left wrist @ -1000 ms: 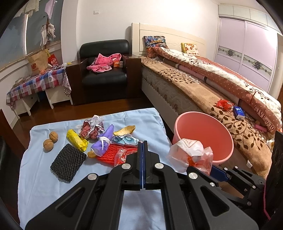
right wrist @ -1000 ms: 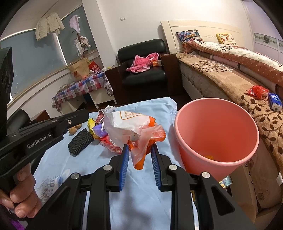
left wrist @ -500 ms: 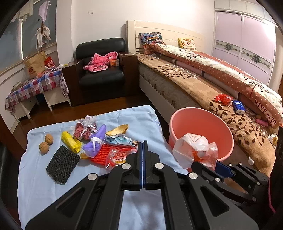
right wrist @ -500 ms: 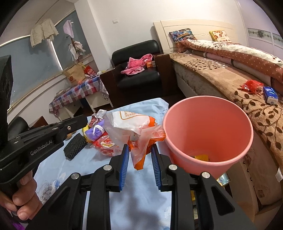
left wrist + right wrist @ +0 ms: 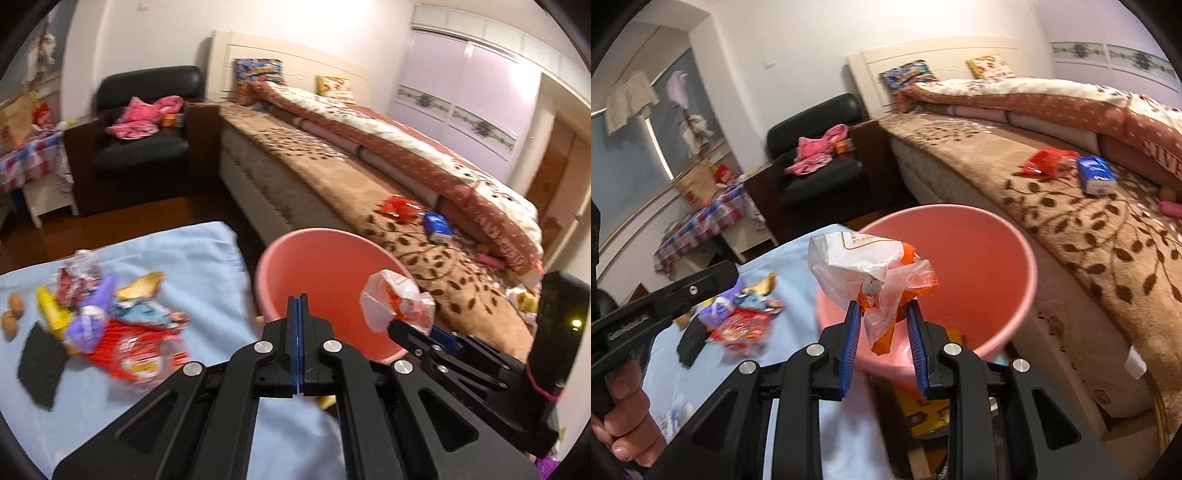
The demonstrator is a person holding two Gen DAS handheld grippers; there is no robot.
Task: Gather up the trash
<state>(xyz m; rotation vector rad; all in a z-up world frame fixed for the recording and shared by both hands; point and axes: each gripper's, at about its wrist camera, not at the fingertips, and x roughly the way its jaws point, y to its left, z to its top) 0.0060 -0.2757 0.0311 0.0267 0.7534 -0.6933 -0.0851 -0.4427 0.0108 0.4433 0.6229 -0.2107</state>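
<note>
- While the right gripper (image 5: 882, 325) pinches a crumpled plastic bag (image 5: 871, 269), white and clear with orange print, the bag hangs at the near rim of the pink bucket (image 5: 1004, 266), partly above its opening.
- The step in hand, as I judge it, is the carry to the bucket, close to the drop; both views are blurred, which fits hands on the move.
- The left gripper (image 5: 297, 321) has its blue pads pressed together with nothing between them; it points toward the bucket's near wall.
- More trash lies on the light blue cloth (image 5: 207, 258) beside the bucket: a heap of wrappers (image 5: 122, 325) in red, purple, yellow and silver, a dark scrubbing pad (image 5: 38, 362) and two walnuts (image 5: 13, 314).
- Something yellow lies at the bottom of the bucket; what it is I cannot tell.
- The next move calls for bringing the bag further over the opening, then spreading the jaws so it falls inside.
- The film is light and may cling to a pad or catch on the rim.
- After that, the heap of wrappers looks like the nearest target for either gripper.
</note>
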